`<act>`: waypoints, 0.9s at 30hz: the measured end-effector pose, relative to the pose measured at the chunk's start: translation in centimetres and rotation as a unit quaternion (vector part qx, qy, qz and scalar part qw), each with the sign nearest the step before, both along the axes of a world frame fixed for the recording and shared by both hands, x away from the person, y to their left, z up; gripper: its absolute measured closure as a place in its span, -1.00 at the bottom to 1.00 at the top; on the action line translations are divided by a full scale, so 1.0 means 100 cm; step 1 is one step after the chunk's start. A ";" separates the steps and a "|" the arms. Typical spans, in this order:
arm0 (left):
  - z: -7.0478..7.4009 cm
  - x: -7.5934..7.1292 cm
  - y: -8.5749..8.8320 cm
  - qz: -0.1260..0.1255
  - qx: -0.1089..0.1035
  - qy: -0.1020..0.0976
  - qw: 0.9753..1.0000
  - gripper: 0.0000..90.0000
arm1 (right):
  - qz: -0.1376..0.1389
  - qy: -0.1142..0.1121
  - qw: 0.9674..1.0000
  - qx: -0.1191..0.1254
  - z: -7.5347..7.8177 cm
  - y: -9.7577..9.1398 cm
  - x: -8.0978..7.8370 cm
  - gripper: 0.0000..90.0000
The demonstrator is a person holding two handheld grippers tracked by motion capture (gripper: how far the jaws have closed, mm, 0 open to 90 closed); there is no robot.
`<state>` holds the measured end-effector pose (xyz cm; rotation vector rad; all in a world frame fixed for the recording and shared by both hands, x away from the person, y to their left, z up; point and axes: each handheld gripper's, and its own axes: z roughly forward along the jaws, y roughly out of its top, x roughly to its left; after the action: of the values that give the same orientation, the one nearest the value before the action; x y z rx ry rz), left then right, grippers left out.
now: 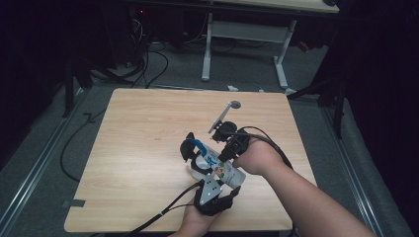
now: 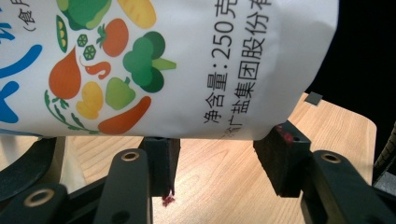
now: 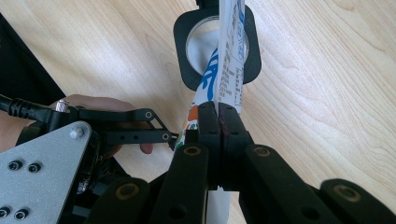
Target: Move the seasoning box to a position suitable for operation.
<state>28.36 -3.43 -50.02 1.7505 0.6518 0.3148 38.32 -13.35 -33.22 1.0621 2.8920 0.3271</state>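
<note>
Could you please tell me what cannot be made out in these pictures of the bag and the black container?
- Bag, left gripper view: the top and left edges cut off its print; whether the left gripper presses it is unclear.
- Container, right gripper view: the bag stands in front of its opening, so the contents are hidden.
- Bag mouth, high view: too small and dim.
- Right gripper: its pads hide the pinched strip.

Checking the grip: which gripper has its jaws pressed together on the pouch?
The right gripper; the left gripper's pads stand wide apart by the pouch.
</note>
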 end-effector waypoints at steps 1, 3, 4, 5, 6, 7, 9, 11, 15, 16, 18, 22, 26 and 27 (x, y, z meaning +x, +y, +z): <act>0.000 0.000 0.000 -0.001 -0.001 0.000 1.000 0.15 | -0.001 0.000 1.000 0.001 0.000 0.000 0.000 1.00; 0.000 0.000 -0.001 -0.004 -0.002 -0.002 1.000 0.15 | -0.007 -0.001 1.000 0.001 0.001 -0.001 -0.001 1.00; 0.001 0.000 -0.001 -0.006 -0.001 -0.003 1.000 0.15 | -0.005 -0.003 1.000 0.002 0.001 -0.002 -0.001 1.00; 0.001 0.000 -0.002 -0.006 -0.002 -0.004 1.000 0.15 | -0.008 -0.003 1.000 0.001 0.002 -0.003 -0.002 1.00; 0.002 0.001 -0.002 -0.006 -0.002 -0.004 1.000 0.15 | -0.011 -0.004 1.000 0.002 0.003 -0.004 -0.002 1.00; 0.002 0.001 -0.002 -0.008 0.000 -0.004 1.000 0.15 | -0.011 -0.005 1.000 0.003 0.003 -0.005 -0.002 1.00; 0.003 0.001 -0.003 -0.008 -0.001 -0.005 1.000 0.15 | -0.014 -0.007 1.000 0.003 0.004 -0.006 -0.002 1.00; 0.002 0.002 -0.003 -0.008 0.001 -0.005 1.000 0.15 | -0.016 -0.007 1.000 0.004 0.004 -0.007 -0.002 1.00; 0.002 0.004 -0.001 -0.007 0.005 -0.005 1.000 0.15 | -0.015 -0.010 1.000 0.005 0.003 -0.006 -0.001 1.00; 0.002 0.004 -0.001 -0.007 0.005 -0.004 1.000 0.15 | -0.019 -0.008 1.000 0.005 0.003 -0.005 -0.001 1.00; 0.002 0.004 -0.001 -0.006 0.003 -0.002 1.000 0.15 | -0.016 -0.011 1.000 0.006 0.002 -0.006 0.001 1.00; 0.002 0.005 -0.001 -0.006 0.004 -0.001 1.000 0.15 | -0.019 -0.008 1.000 0.005 0.002 -0.004 0.001 1.00; 0.002 0.005 0.000 -0.006 0.002 0.002 1.000 0.15 | -0.018 -0.006 1.000 0.005 0.000 -0.003 0.003 1.00; 0.002 0.005 0.000 -0.005 0.001 0.002 1.000 0.16 | -0.017 -0.006 1.000 0.003 0.000 -0.003 0.003 1.00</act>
<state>28.88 -3.41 -49.85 1.7569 0.6453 0.3044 38.65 -13.61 -33.19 1.1054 2.8597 0.3402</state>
